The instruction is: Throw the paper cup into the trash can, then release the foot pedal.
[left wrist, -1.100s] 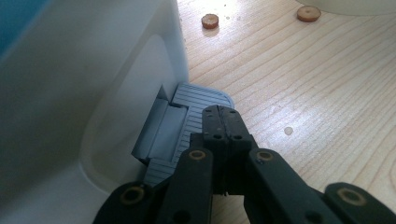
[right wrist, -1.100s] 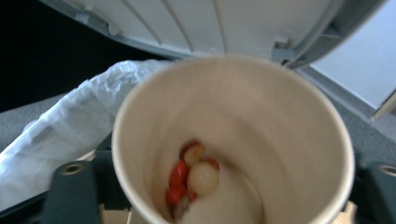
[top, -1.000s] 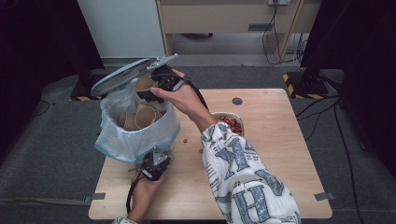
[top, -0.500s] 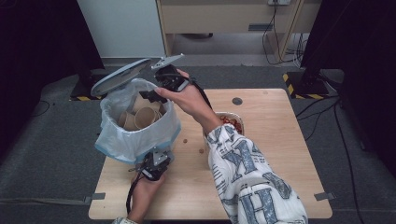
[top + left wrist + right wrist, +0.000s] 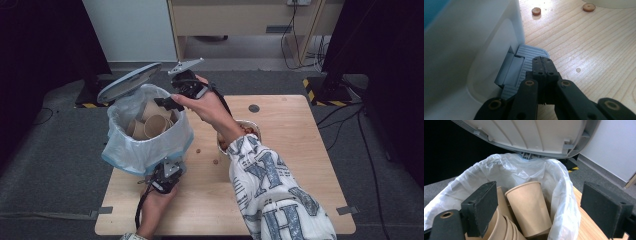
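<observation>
Near the table's front-left corner, the left gripper presses its closed jaws on the bin's pedal, while beyond, the right gripper hangs open-jawed, holding nothing, over paper cups inside the open-lidded bin.

The high view looks forward and down on the tabletop from well above, while the left gripper view sits close to the bin's pedal and the right gripper view peers closely into that same bin.
</observation>
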Available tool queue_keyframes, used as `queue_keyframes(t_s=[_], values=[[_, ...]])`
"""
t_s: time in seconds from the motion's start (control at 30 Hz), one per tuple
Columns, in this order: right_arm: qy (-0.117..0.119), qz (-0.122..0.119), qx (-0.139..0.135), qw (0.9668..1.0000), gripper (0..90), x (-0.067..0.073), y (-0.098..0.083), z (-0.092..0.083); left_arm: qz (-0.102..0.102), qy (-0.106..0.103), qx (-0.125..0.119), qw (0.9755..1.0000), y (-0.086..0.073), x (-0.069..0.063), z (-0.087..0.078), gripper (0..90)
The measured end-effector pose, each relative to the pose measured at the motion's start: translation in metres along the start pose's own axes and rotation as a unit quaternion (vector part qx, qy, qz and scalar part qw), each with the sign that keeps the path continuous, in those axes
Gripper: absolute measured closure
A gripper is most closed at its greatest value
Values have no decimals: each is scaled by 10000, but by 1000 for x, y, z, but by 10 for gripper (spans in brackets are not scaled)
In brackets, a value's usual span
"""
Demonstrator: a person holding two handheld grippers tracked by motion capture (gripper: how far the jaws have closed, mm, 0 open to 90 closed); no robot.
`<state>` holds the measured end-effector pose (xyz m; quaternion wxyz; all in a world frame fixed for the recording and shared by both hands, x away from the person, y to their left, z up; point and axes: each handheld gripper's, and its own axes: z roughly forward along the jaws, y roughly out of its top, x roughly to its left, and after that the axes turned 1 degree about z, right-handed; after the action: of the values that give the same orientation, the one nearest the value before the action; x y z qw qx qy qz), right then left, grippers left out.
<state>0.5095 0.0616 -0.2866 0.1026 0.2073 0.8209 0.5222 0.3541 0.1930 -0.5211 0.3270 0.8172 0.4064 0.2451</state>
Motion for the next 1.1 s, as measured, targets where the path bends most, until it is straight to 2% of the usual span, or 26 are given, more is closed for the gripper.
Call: queue_keyframes(t_s=[0.5, 0.97, 1.0, 1.1], values=[[-8, 104, 3, 9999, 126, -8, -13, -18, -15, -7, -7, 10000, 0, 0, 0, 893], [-178, 237, -26, 9996, 124, -25, -25, -42, -47, -27, -53, 10000, -1, 0, 0, 887], [-198, 242, -20, 9995, 123, -27, -27, -44, -73, 2, -65, 10000, -1, -1, -1, 870], [-283, 297, -26, 9992, 120, -33, -35, -54, -114, 59, -111, 9999, 2, -7, -7, 707]])
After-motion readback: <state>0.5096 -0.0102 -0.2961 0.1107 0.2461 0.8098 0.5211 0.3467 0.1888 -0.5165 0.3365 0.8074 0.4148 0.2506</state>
